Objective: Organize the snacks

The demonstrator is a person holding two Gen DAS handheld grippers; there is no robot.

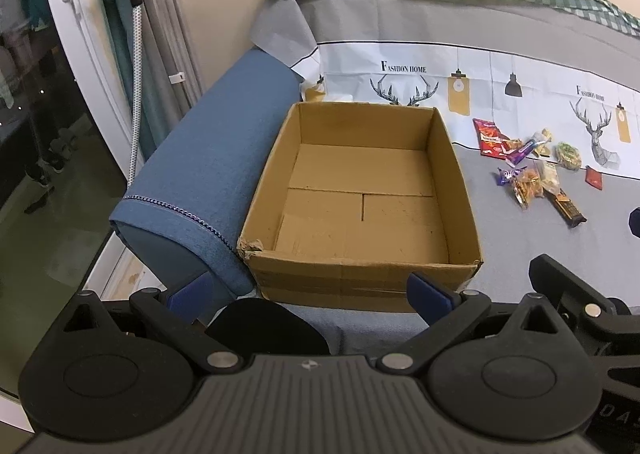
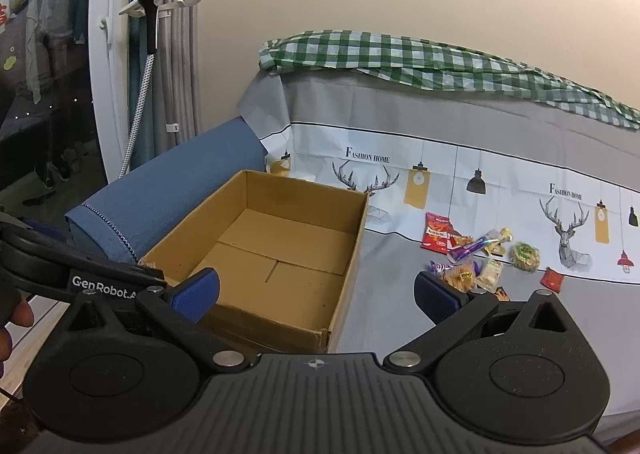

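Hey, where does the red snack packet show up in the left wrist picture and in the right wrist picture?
Left wrist view: the red snack packet lies right of centre, at the upper left end of the snack pile.
Right wrist view: the red snack packet lies right of centre, again at the pile's left end.
Shared landmark: the open cardboard box, left of the packet in both views.

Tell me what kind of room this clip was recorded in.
Most likely a living room at home: a blue sofa armrest, a printed cover draped over the seat and back, and a grey curtain beside a glass door. A cardboard box and snack packets sit on the seat.
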